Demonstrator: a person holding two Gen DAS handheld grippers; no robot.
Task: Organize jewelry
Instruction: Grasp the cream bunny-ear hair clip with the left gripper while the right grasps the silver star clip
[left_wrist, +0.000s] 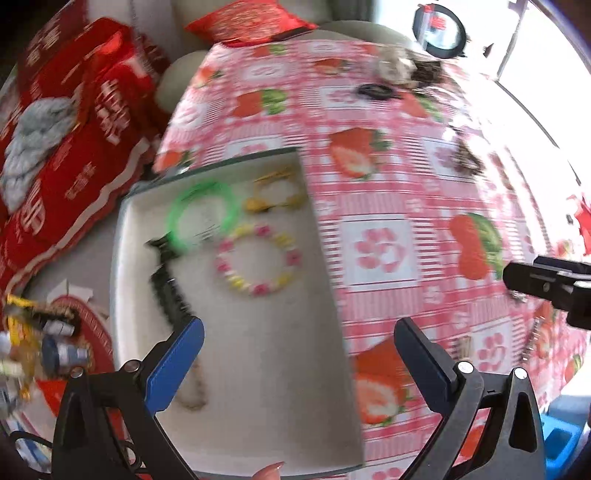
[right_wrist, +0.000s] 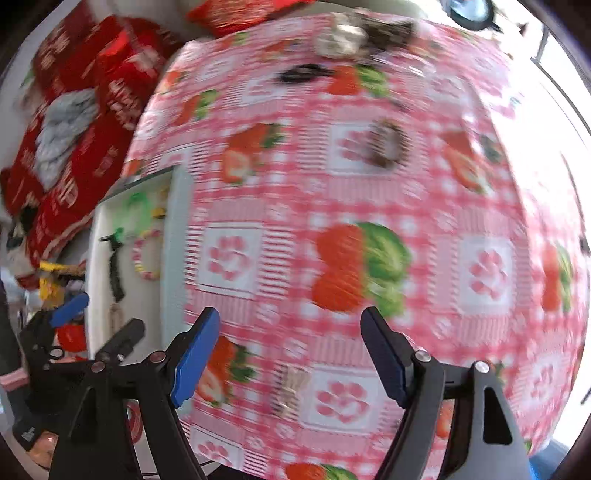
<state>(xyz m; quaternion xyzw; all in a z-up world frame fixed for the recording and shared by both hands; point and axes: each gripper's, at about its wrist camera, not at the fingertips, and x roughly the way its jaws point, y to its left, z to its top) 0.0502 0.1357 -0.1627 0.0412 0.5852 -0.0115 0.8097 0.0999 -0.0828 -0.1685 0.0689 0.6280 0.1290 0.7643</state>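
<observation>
A white tray (left_wrist: 280, 387) lies on the left of the strawberry tablecloth (left_wrist: 388, 177). In it lie a green bangle (left_wrist: 201, 214), a yellow piece (left_wrist: 275, 194), a pink and yellow bead bracelet (left_wrist: 258, 260), a black beaded strand (left_wrist: 166, 291) and a pale chain (left_wrist: 195, 391). My left gripper (left_wrist: 299, 350) is open and empty above the tray's near right part. My right gripper (right_wrist: 291, 347) is open and empty over the cloth; a small metallic clip (right_wrist: 291, 391) lies just below it. A brown bracelet (right_wrist: 388, 146) and a black ring (right_wrist: 303, 74) lie farther off.
Red printed bags (left_wrist: 85, 147) and a grey cloth (left_wrist: 37, 140) sit left of the table. A heap of jewelry (left_wrist: 402, 70) lies at the far edge, with a round mirror (left_wrist: 439, 29) behind. Small bottles and clutter (left_wrist: 44, 343) stand at the left of the tray.
</observation>
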